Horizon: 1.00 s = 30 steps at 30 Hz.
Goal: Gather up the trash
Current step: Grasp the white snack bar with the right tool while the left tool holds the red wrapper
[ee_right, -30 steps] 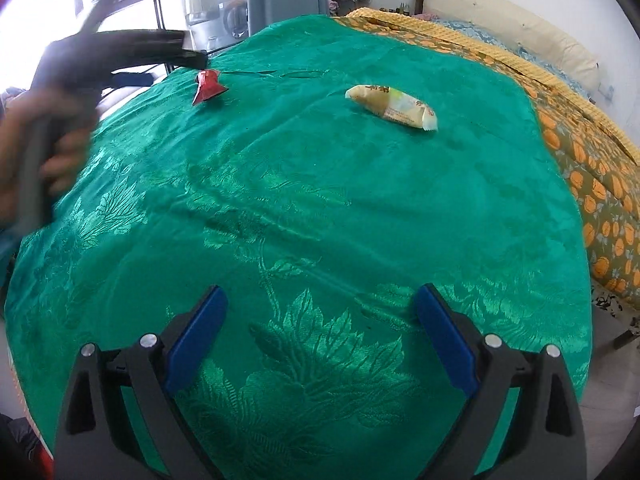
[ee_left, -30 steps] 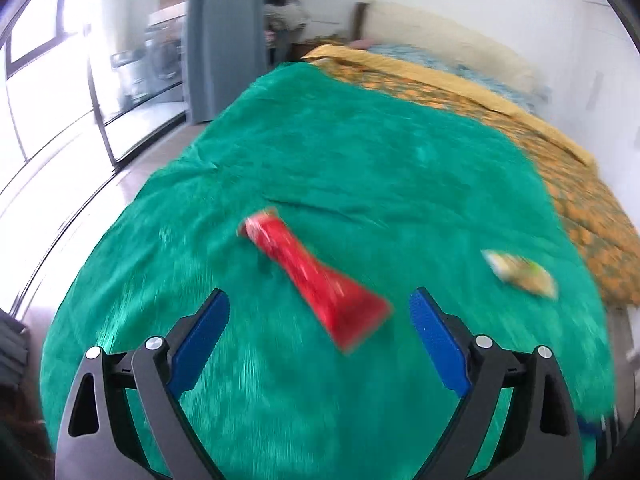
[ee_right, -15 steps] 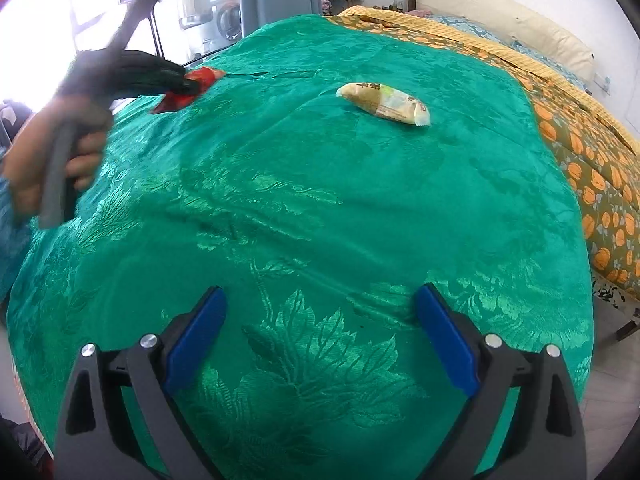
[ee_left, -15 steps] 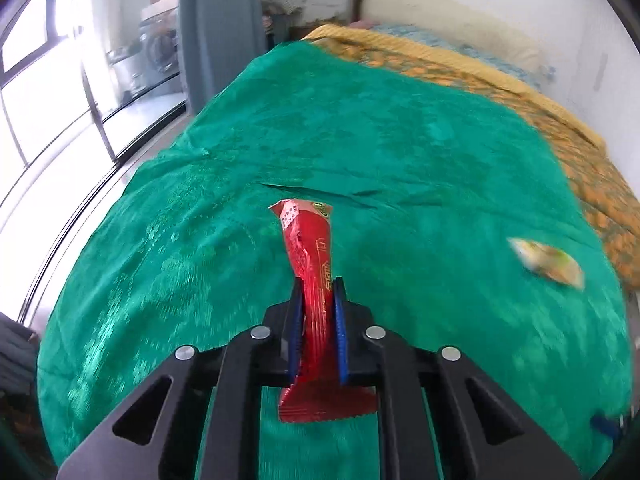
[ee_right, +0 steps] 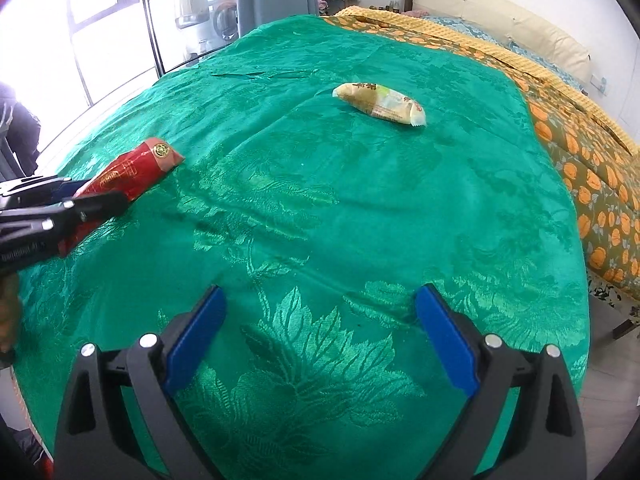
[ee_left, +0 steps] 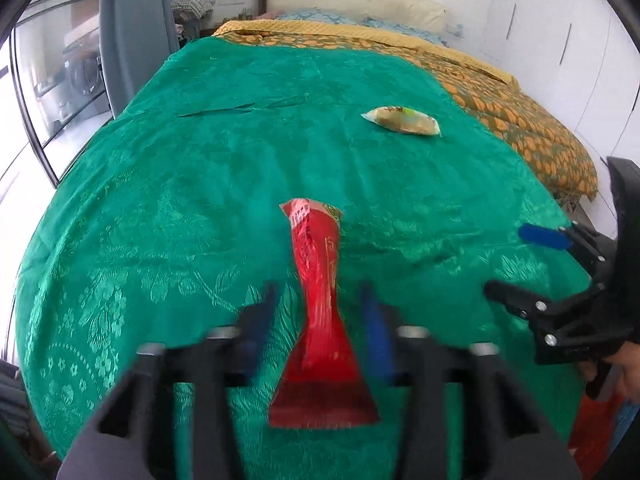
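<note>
A long red snack wrapper [ee_left: 320, 312] sits between the fingers of my left gripper [ee_left: 320, 320], over the near part of the green bedspread [ee_left: 240, 160]. The fingers are blurred and stand a little apart from the wrapper, so the left gripper is open. The wrapper also shows in the right wrist view [ee_right: 128, 176], at the left, beside the left gripper [ee_right: 80, 204]. A beige snack packet [ee_left: 402, 120] lies farther back on the spread, also in the right wrist view [ee_right: 380, 104]. My right gripper [ee_right: 320, 324] is open and empty over the near edge; the left wrist view shows it at the right [ee_left: 532, 264].
An orange-patterned quilt [ee_left: 520, 120] covers the right side of the bed, with a pillow [ee_left: 360, 0] at the head. A grey curtain [ee_left: 132, 32] and glass doors stand at the left. Floor shows past the bed's right edge [ee_right: 612, 360].
The left gripper shut on the red wrapper, carried it nearer and to the right, and its fingers have now parted from it. The right gripper has barely moved.
</note>
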{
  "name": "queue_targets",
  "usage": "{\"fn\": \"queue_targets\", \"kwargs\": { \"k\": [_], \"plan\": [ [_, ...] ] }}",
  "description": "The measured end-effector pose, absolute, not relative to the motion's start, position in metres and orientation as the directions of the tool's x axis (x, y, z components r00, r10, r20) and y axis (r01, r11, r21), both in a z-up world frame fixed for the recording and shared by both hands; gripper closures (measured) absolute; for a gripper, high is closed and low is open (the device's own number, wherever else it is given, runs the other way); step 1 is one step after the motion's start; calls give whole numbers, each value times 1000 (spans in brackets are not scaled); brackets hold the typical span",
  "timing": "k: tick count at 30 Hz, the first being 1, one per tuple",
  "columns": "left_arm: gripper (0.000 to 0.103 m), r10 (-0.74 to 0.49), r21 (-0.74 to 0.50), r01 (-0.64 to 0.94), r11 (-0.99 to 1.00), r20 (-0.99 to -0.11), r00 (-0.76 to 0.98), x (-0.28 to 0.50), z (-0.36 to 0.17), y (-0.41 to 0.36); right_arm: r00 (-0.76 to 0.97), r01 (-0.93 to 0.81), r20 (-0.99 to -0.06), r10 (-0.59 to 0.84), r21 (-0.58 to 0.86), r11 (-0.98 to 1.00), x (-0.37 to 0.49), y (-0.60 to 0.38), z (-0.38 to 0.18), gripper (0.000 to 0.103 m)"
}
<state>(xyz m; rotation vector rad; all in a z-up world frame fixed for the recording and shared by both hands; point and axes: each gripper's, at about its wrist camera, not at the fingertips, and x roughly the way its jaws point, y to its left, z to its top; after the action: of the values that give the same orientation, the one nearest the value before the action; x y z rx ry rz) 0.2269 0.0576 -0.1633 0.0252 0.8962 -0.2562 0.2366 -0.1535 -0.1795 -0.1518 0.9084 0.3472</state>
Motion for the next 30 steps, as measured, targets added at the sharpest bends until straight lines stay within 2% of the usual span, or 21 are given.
{"fn": "queue_targets", "kwargs": {
  "k": [1,4,7,10,12,19,23,26,27,28,30],
  "plan": [
    [34,-208,-91,219,972,-769,605,230,-164,59,564,-355,-793,229,18,935,237,-154,-180,10],
    [29,-191,-88,199,976,-783,592,237,-169,61,553,-352,-798,239,37,935,238,-156,-180,8],
    [19,-203,-96,213,972,-795,571,239,-173,60,526,-384,-796,299,91,919,246,-165,-176,8],
    [13,-169,-46,226,973,-809,563,240,-175,52,572,-389,-774,272,36,920,270,-176,-160,8],
    [12,-131,4,232,973,-817,561,240,-178,45,597,-390,-762,250,-3,921,293,-181,-151,8],
    [11,-131,-1,227,974,-819,559,242,-179,47,540,-464,-815,211,-78,883,391,-164,-152,8],
    [11,-133,-4,226,974,-819,558,244,-179,46,543,-485,-811,219,-89,870,412,-153,-154,9],
    [11,-133,-5,225,974,-819,558,244,-178,47,515,-450,-827,226,-36,892,427,-154,-161,10],
    [11,-133,-4,226,974,-819,558,243,-178,46,499,-446,-835,231,-18,895,429,-153,-163,14],
    [11,-133,-4,225,974,-819,558,243,-178,46,481,-446,-844,237,-3,895,431,-154,-165,34],
    [11,-133,-5,225,974,-819,558,243,-179,46,437,-444,-863,253,37,895,433,-155,-169,57]
  ]
}}
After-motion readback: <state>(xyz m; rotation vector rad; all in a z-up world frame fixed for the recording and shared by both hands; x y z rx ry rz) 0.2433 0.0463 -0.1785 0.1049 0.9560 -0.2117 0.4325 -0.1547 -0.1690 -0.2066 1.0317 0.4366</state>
